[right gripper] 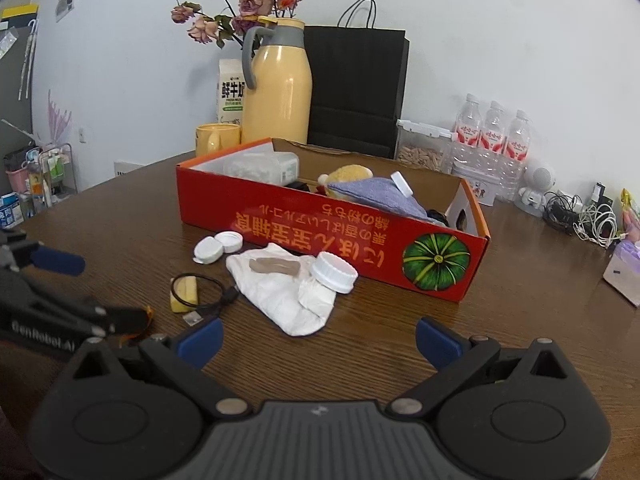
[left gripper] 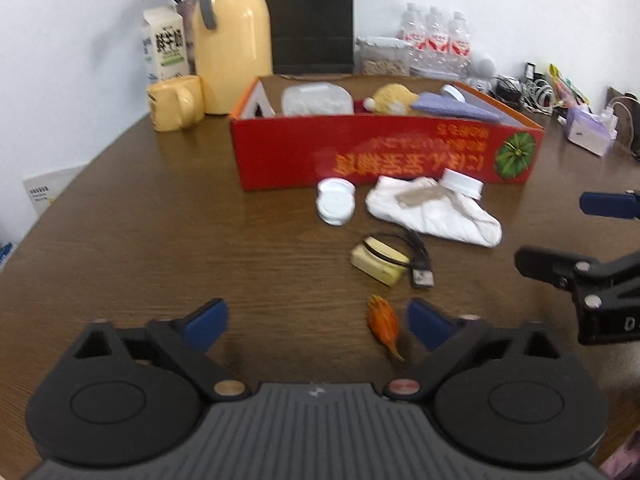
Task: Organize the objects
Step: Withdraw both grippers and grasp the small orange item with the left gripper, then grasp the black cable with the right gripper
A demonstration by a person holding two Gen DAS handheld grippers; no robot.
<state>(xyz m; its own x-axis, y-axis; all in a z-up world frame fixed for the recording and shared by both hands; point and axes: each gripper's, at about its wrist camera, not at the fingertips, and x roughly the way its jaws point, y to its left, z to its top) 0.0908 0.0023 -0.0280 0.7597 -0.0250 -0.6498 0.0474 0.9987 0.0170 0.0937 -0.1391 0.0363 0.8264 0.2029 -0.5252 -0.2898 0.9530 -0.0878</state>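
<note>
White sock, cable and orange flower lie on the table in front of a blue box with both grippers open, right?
The box is red, not blue, as the right wrist view shows. The sock, cable and flower do lie on the table before it, left gripper and right gripper open.

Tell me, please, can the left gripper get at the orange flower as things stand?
Probably yes: the left gripper is open, the orange flower lies on bare table just inside its right finger, and nothing covers it.

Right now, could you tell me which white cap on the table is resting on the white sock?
The larger ribbed cap, at the sock's right end; the others lie on bare table.
</note>
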